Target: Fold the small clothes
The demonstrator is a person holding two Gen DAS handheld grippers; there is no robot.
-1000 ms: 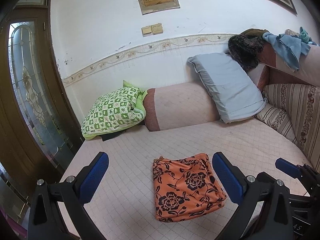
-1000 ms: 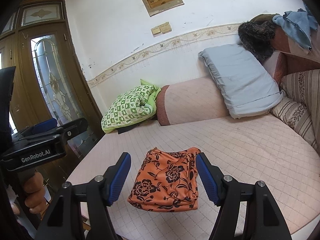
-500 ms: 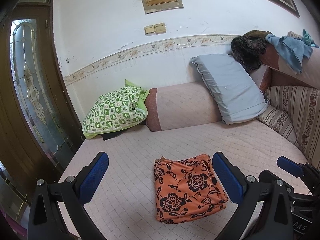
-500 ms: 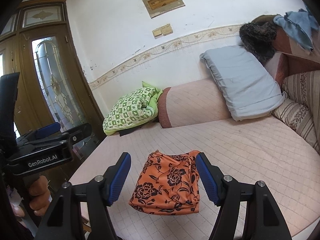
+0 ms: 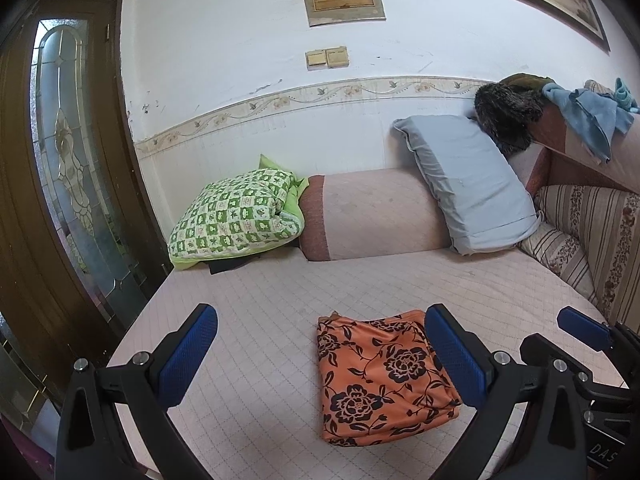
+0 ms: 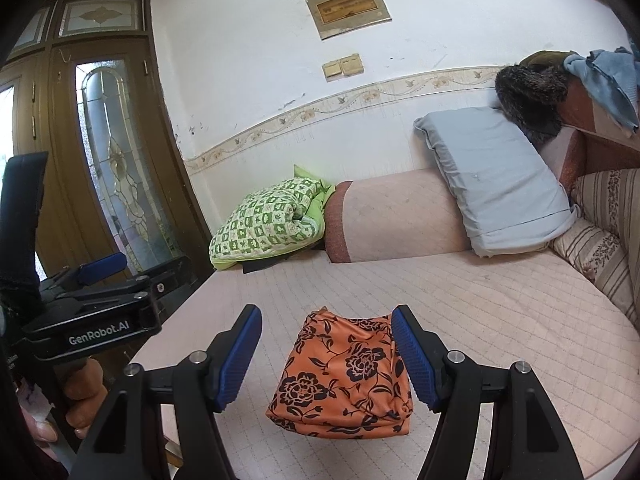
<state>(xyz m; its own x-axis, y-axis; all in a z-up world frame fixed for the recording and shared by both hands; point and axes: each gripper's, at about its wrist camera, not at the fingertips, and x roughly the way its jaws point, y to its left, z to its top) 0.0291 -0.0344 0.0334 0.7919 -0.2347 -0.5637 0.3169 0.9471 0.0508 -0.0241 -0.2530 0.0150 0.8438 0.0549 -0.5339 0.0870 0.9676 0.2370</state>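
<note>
Left wrist view. A folded orange garment (image 5: 380,376) with a black flower print lies flat on the pink quilted bed cover (image 5: 280,300), near the front edge. Its long axis runs from near to far, tilted a little leftward at the far end; the folded layers show along the near edge. The left gripper (image 5: 324,356) hangs above the bed with jaws spread and nothing between the pads; the garment sits under the gap, nearer the right-side finger (image 5: 456,356), which covers its right edge. Whether that pad touches cloth I cannot tell. The right gripper (image 5: 584,330) pokes in at the lower right, mostly cut off. Behind: a green checked pillow (image 5: 236,216), a pink bolster (image 5: 372,212), a grey pillow (image 5: 468,184) leaning on it, a striped cushion (image 5: 580,232), a dark furry item (image 5: 508,116) and a blue cloth (image 5: 588,116) on the headboard. A dark flat thing under the green pillow is too hidden to name.

Right wrist view. Same garment (image 6: 344,376), long axis away from the camera, far end leaning right. The right gripper (image 6: 326,354) is open, empty; its right-side finger (image 6: 416,356) overlaps the garment's right edge. The left gripper (image 6: 102,272) appears at the left, held by a hand (image 6: 80,392), partly out of frame. A wooden door with patterned glass (image 6: 120,168) stands beyond it.
</note>
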